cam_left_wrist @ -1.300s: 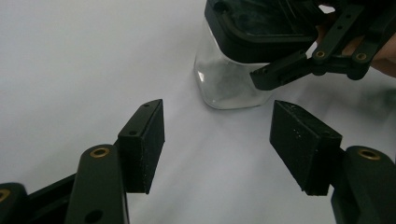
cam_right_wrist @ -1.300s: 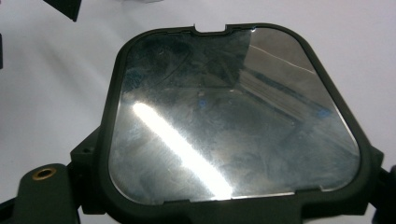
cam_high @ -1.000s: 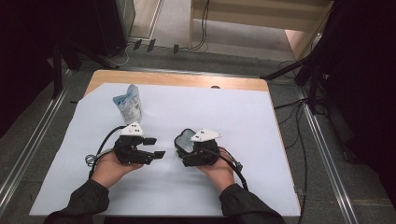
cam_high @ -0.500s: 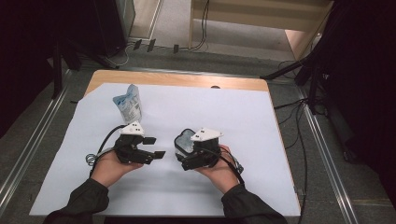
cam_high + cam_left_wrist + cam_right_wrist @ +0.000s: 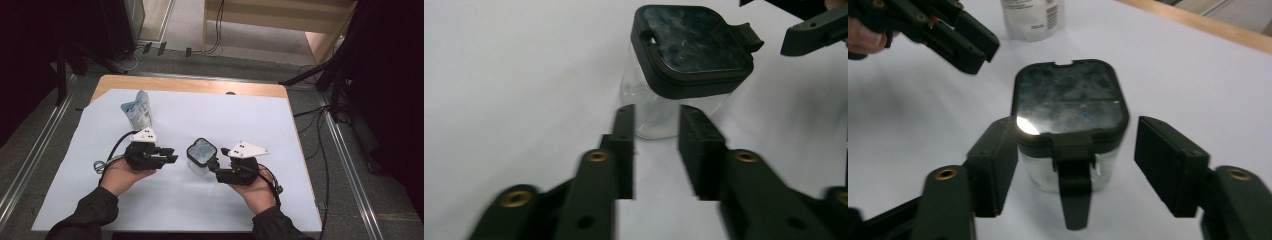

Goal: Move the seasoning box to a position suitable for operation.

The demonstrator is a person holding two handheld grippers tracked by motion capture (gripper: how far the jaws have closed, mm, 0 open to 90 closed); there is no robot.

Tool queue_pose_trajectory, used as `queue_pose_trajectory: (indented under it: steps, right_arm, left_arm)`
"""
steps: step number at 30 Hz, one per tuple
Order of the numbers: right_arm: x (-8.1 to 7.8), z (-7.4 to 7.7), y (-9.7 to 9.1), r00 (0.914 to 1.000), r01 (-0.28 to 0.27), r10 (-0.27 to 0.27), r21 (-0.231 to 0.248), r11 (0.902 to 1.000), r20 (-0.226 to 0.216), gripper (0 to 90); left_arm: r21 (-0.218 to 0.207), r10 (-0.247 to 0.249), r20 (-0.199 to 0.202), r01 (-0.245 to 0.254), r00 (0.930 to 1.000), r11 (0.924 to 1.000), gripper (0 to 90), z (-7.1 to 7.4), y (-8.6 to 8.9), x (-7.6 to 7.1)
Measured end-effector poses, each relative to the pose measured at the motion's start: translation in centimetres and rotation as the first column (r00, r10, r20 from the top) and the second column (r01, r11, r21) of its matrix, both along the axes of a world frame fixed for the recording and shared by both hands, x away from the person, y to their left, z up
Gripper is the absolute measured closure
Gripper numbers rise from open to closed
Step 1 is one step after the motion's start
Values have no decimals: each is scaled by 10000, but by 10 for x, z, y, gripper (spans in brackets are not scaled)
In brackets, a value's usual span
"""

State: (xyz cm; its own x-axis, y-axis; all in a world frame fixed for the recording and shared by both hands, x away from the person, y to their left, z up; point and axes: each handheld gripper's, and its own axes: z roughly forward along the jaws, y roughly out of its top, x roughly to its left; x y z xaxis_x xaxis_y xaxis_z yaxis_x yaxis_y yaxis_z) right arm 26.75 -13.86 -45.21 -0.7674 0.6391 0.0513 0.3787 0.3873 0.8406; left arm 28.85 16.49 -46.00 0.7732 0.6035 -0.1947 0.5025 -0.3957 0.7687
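A clear jar (image 5: 202, 151) with a square black lid (image 5: 1070, 97) stands on the white sheet between my two grippers. My right gripper (image 5: 1080, 135) straddles it: the left pad is at the jar's side, the right pad stands clear of it. Its jaws have just been closing around the jar. The lid's latch tab (image 5: 1074, 187) points toward this gripper. My left gripper (image 5: 654, 117) points at the jar (image 5: 674, 60) from a short way off. Its jaws have just been closing to a narrow gap with nothing between them. In the high view, the left gripper (image 5: 171, 155) and right gripper (image 5: 213, 167) flank the jar.
A pale blue and white pouch (image 5: 136, 111) stands upright behind the left hand, and the right gripper view shows that pouch (image 5: 1032, 17) beyond the jar. The white sheet (image 5: 280, 130) covers the wooden table (image 5: 190, 86). Cables trail from both grippers.
The right hand has drawn back to the right, away from the jar, and its jaws have narrowed. The left gripper's jaws have come closer together. The jar and pouch stay put.
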Motion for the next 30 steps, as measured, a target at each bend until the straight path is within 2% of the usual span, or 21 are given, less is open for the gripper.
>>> queue_pose_trajectory:
  steps: [1, 2, 3, 5, 7, 8, 9, 10, 13, 15, 17, 18, 19, 20, 27, 28, 30]
  right_arm:
    - [0, 0, 0, 10000, 0, 0, 0, 10000, 0, 376]
    - [-2, 0, -3, 10000, 38, -39, 62, 10000, 21, 438]
    - [-3, 0, -6, 10000, 13, -13, 171, 9999, 30, 499]
    - [-6, -2, -10, 10000, 26, -26, 218, 9998, 26, 603]
    - [-9, -4, -11, 9998, -105, 108, 202, 9997, -177, 745]
    - [-11, -5, -11, 9995, -184, 190, 248, 9995, -264, 825]
    - [-11, -5, -11, 9995, -184, 190, 248, 9995, -264, 825]
    - [-14, -8, -10, 9988, -299, 311, 310, 9991, -386, 900]
    - [-14, -13, -7, 9968, -565, 580, 287, 9980, -550, 900]
    - [-14, -20, -1, 9932, -844, 855, 176, 9963, -791, 900]
    - [-14, -23, 2, 9911, -1000, 998, 24, 9950, -885, 900]
    - [-12, -28, 7, 9888, -1132, 1114, -125, 9935, -994, 900]
    - [-11, -30, 8, 9883, -1165, 1141, -182, 9930, -1011, 900]
    - [-11, -31, 9, 9882, -1173, 1143, -237, 9928, -1016, 900]
    - [-5, -34, 8, 9890, -1041, 1000, -330, 9940, -1086, 900]
    - [-3, -34, 6, 9881, -1049, 1012, -262, 9941, -1158, 900]
    - [-2, -35, 6, 9886, -1014, 969, -332, 9943, -1149, 900]
  left_arm:
    - [0, 0, 0, 0, 10000, 10000, 777, 0, 0, 0]
    - [67, -21, -22, 21, 10000, 10000, 777, 1, 0, 3]
    - [46, -105, -45, 105, 9999, 9999, 850, 2, 0, 5]
    - [16, -188, -84, 188, 9998, 9998, 900, 4, -1, 10]
    - [207, -309, -40, 309, 9995, 9993, 900, 5, -5, 16]
    - [112, -289, -187, 291, 9994, 9995, 900, 4, -6, 21]
    - [112, -289, -187, 291, 9994, 9995, 900, 4, -6, 21]
    - [35, -276, -221, 277, 9994, 9996, 900, 1, -7, 26]
    - [101, -235, -252, 238, 9994, 9997, 900, -5, -9, 29]
    - [-99, -323, -317, 320, 9990, 9994, 900, -10, -11, 31]
    - [-81, -364, -190, 363, 9992, 9993, 900, -11, -14, 32]
    - [-233, -425, -244, 419, 9988, 9989, 900, -12, -15, 33]
    - [-299, -462, -289, 453, 9985, 9985, 900, -13, -15, 33]
    - [-180, -496, -365, 489, 9981, 9986, 900, -14, -17, 33]
    - [-103, -619, -360, 616, 9974, 9980, 900, -17, -23, 31]
    - [-264, -665, -522, 652, 9964, 9975, 900, -16, -24, 30]
    - [-209, -616, -451, 607, 9971, 9979, 900, -16, -26, 28]
